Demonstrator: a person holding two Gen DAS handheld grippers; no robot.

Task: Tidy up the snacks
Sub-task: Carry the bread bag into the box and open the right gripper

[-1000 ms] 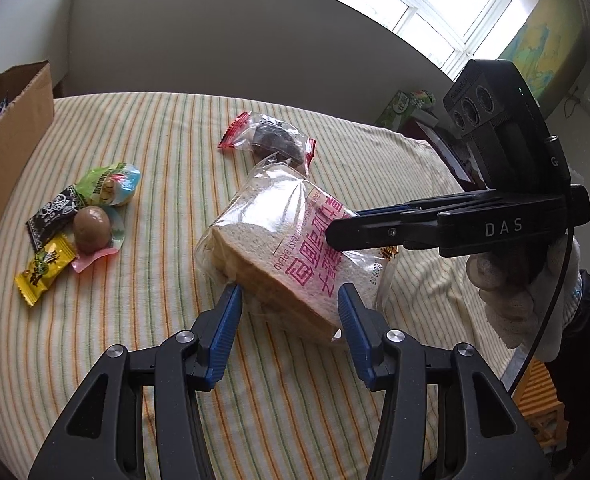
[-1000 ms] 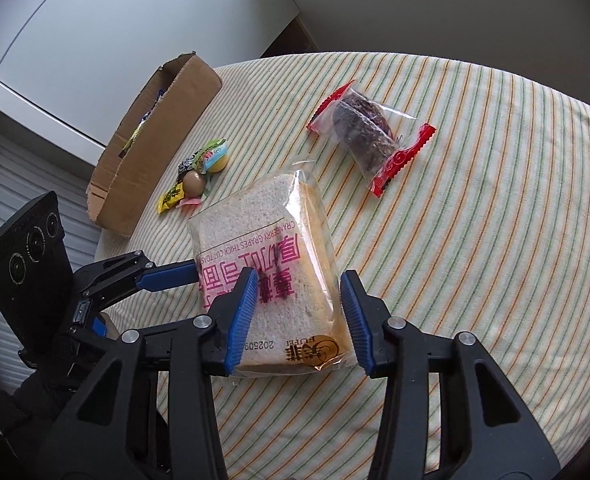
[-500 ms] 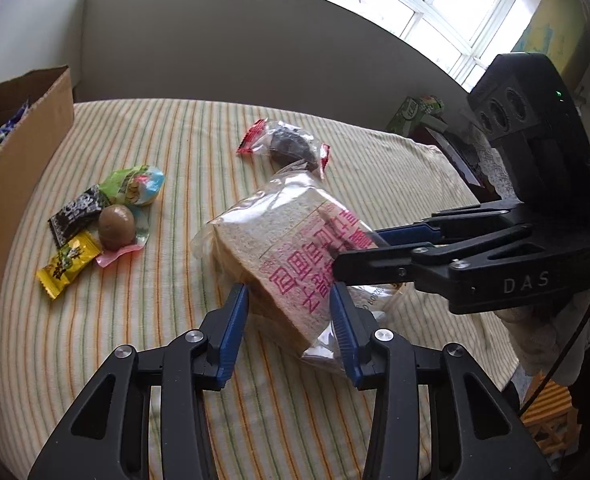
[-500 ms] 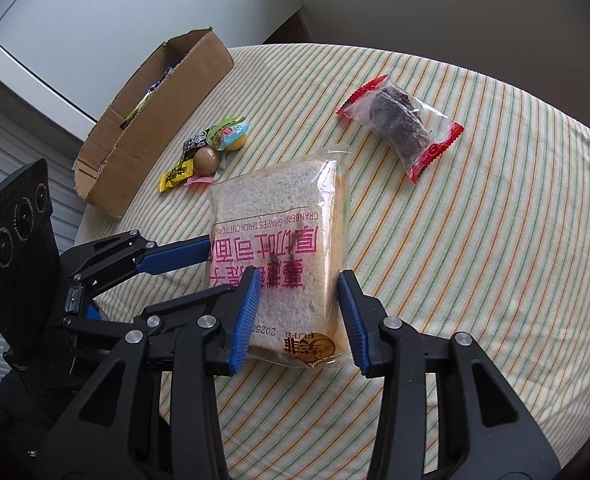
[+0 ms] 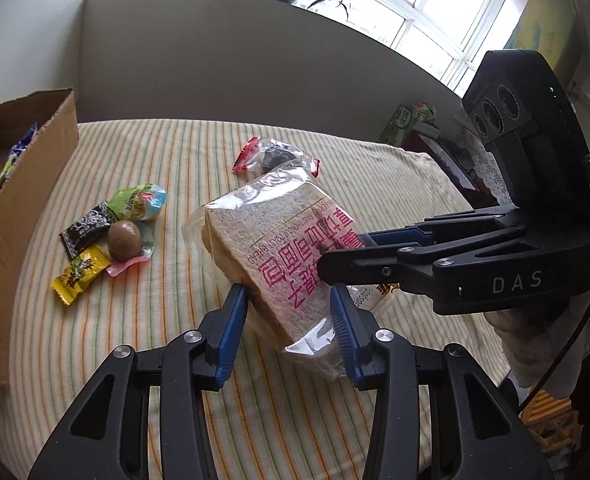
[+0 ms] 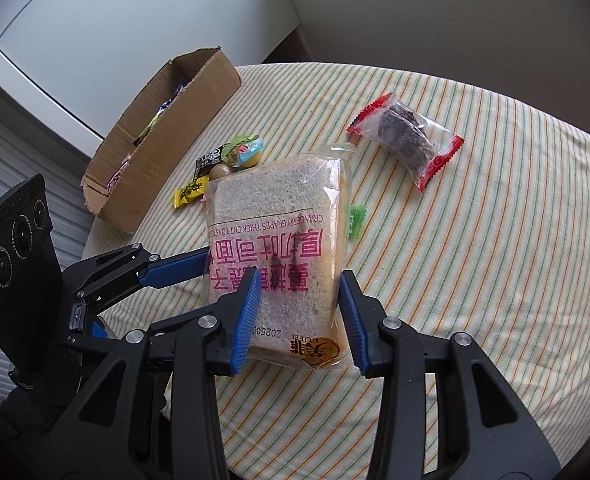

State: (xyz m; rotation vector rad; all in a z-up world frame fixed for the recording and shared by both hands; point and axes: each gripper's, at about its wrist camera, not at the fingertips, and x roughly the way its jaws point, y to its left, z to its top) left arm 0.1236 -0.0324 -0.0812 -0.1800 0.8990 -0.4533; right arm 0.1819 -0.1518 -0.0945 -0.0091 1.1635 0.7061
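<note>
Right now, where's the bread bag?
The bread bag sits mid-table, pinched between both grippers, the left gripper closing on it; the small snack pile and cardboard box lie to its left in both views.

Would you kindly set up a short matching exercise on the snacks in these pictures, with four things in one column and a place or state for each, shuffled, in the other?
Things:
1. bread bag
2. cardboard box
3. red-ended packet
4. yellow candy

Places or states:
A. lies alone on the striped cloth, beyond the bread
B. gripped by both the left gripper and the right gripper
C. stands at the table's edge with wrappers inside
D. lies in the small cluster near the box, beside a brown egg-shaped snack

Pairs: 1-B, 2-C, 3-A, 4-D
</note>
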